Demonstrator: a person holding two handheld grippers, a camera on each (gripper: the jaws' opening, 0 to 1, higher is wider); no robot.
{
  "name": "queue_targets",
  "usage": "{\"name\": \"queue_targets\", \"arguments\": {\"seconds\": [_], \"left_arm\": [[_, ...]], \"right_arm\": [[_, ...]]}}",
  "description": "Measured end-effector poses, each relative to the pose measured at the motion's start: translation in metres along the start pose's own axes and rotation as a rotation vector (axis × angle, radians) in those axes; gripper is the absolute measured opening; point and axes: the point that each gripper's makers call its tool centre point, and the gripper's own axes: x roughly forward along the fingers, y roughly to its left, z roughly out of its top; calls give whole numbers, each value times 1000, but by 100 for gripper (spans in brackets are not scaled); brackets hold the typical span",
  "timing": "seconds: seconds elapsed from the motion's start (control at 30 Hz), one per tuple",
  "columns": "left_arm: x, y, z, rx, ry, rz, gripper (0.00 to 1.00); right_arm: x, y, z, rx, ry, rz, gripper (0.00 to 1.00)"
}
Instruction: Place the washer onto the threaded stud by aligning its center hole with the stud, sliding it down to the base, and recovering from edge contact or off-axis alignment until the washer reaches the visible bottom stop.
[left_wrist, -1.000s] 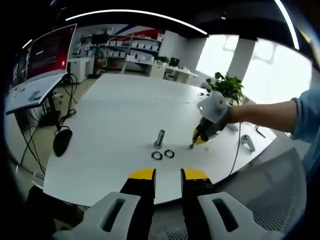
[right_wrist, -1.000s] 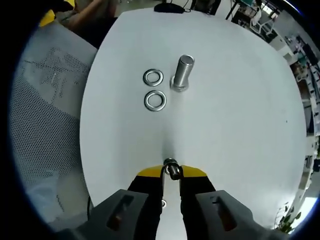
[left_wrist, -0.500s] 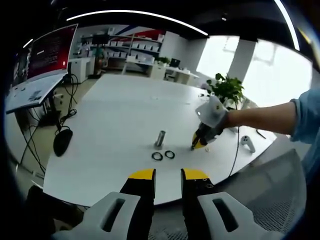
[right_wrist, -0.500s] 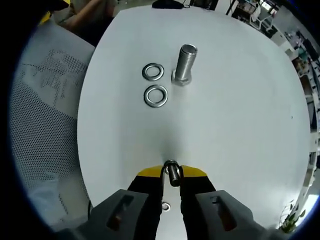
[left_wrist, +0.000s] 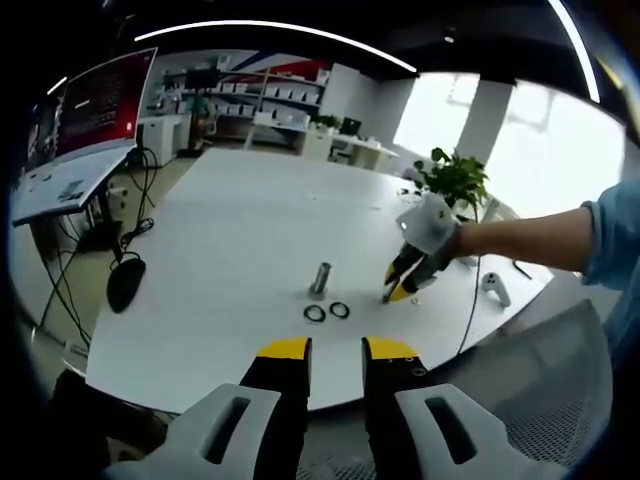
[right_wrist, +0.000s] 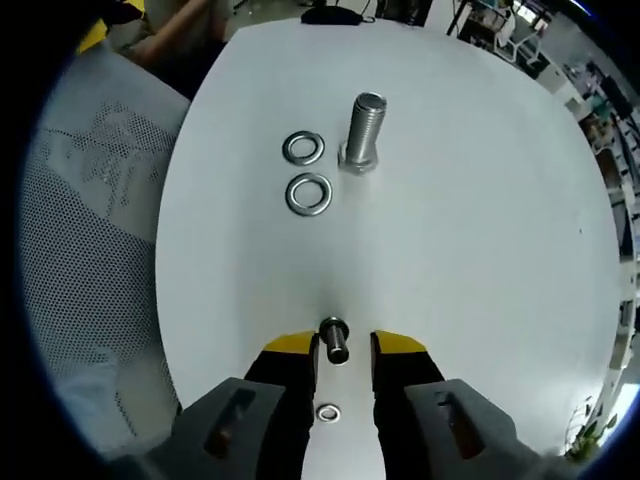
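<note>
The right gripper has its two yellow-tipped jaws a little way apart, and a small metal bolt stands between them on the white table. There is a thin gap on each side of the bolt, so the jaws are not pinching it. Just below the bolt, between the jaws, a tiny washer lies flat on the table. Farther up the table stands the threaded stud, upright on its wide base, near the middle of the table. Two bigger washers lie flat just to the left of the stud: the far washer sits beside the stud's base, and the near washer sits just below it, close but not touching. Neither one is on the stud. In the left gripper view, the left gripper is held off the near edge of the table, with its jaws a small way apart and nothing between them. From there the right gripper points down at the table near its right edge, held by a hand with a blue sleeve. The stud and the two washers sit a little to its left.
</note>
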Motion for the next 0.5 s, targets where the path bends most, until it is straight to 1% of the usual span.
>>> {"name": "queue_targets", "arguments": {"seconds": [0.2,0.4,0.5], "left_arm": [[0,0,0,-1,-2,1,17],[0,0,1,-5,-7,4,17],[0,0,1,-7,-9,4,17]], "right_arm": [[-6,-2,-8,37,-18,-1,23],[-17,3,-18,97,-52,-7,23],[-20,1,-24,122,-62,-17,23]]}}
